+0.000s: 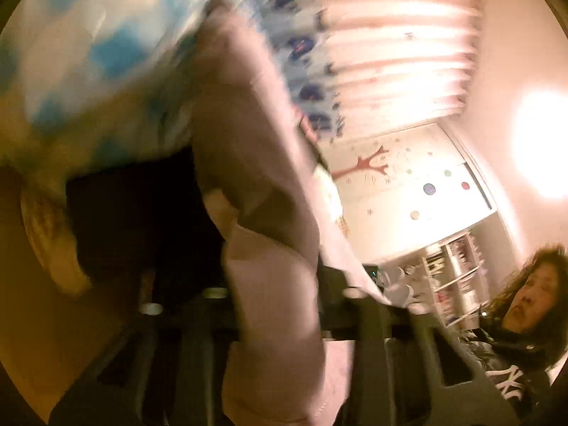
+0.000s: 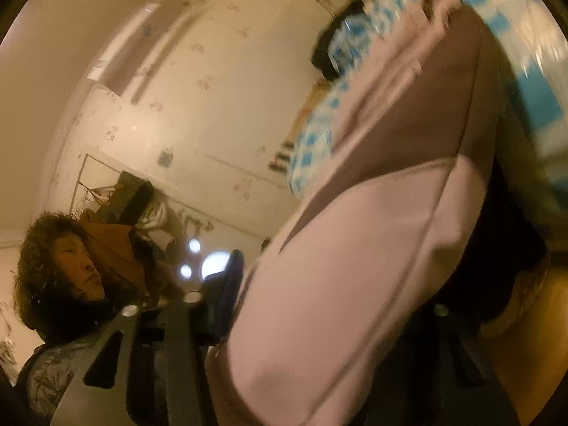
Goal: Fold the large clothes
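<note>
While both views blur and tilt, the pink-and-brown garment (image 1: 255, 163) runs straight up between the fingers of the left gripper (image 1: 280, 305), clamped tight on the cloth, over the blue-and-white checked bedspread (image 1: 88, 53). Over in the right wrist view the same garment (image 2: 355, 266) fills the middle and passes between the fingers of the right gripper (image 2: 319, 323), which pinches a thicker bunch of it, near the bedspread's (image 2: 319, 135) edge. Behind, a person in a dark printed top (image 1: 511, 372) stands by the white cupboard (image 1: 408, 191).
</note>
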A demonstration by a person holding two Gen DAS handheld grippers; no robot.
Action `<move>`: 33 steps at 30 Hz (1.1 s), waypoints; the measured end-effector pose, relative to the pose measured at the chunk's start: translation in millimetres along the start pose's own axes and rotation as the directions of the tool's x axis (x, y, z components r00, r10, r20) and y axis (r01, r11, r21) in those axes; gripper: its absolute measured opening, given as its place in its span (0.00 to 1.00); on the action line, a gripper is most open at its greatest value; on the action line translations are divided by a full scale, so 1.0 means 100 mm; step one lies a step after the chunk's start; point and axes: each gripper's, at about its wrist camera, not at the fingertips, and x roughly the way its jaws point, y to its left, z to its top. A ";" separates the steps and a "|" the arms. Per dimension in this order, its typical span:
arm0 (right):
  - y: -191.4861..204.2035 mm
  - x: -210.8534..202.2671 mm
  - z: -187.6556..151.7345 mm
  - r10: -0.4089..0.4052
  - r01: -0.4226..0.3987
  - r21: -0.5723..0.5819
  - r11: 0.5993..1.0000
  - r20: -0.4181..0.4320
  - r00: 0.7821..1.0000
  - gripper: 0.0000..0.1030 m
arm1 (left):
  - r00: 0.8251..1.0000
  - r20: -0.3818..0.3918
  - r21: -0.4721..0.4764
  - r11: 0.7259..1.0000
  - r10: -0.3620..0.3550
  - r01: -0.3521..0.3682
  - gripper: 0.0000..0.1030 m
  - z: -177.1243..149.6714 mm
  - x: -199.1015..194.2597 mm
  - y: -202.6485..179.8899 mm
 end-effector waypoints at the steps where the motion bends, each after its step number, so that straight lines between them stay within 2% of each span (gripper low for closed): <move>1: 0.04 -0.01 0.03 0.001 -0.001 -0.013 1.000 0.025 1.000 0.39 | 0.999 0.041 0.045 0.999 -0.005 0.003 0.17 0.06 -0.05 -0.18; 3: 0.18 0.02 0.12 0.006 -0.002 -0.045 0.999 0.079 0.997 0.38 | 0.995 0.099 0.152 0.988 -0.005 -0.010 0.16 0.16 -0.09 -0.61; 5: 0.29 0.06 0.19 0.019 -0.011 -0.067 0.998 0.113 0.993 0.37 | 0.993 0.119 0.233 0.972 0.014 -0.042 0.16 0.27 -0.02 -0.99; 8: 0.48 0.08 0.28 0.062 -0.046 -0.106 0.993 0.155 0.986 0.37 | 0.991 0.136 0.290 0.956 -0.002 -0.038 0.16 0.38 0.04 -1.35; 11: 0.64 0.03 0.45 0.120 -0.091 -0.154 0.984 0.191 0.974 0.37 | 0.982 0.183 0.284 0.959 -0.037 -0.017 0.16 0.63 0.00 -1.56; 15: 0.65 0.00 0.92 0.182 -0.136 -0.187 0.973 0.257 0.949 0.36 | 0.963 0.266 0.220 0.975 -0.047 -0.014 0.16 1.23 0.02 -1.65; 20: 0.50 0.17 1.72 0.197 -0.141 -0.202 0.969 0.291 0.936 0.36 | 0.955 0.295 0.195 0.980 -0.016 -0.044 0.16 2.04 0.50 -1.72; 24: 0.22 0.26 2.44 0.147 -0.097 -0.158 0.983 0.347 0.926 0.36 | 0.950 0.311 0.180 0.979 0.036 -0.096 0.16 2.62 0.94 -1.60; 28: -0.18 0.37 3.02 0.066 -0.040 -0.074 0.996 0.388 0.919 0.36 | 0.937 0.323 0.176 0.965 0.132 -0.197 0.16 3.19 1.43 -1.42; 30: -0.48 0.46 3.30 0.010 -0.005 -0.013 1.000 0.398 0.917 0.36 | 0.925 0.327 0.169 0.952 0.191 -0.256 0.16 3.43 1.67 -1.26; 33: -1.02 0.63 3.67 -0.102 0.069 0.095 0.993 0.404 0.909 0.36 | 0.895 0.336 0.144 0.923 0.293 -0.356 0.16 3.79 2.11 -0.90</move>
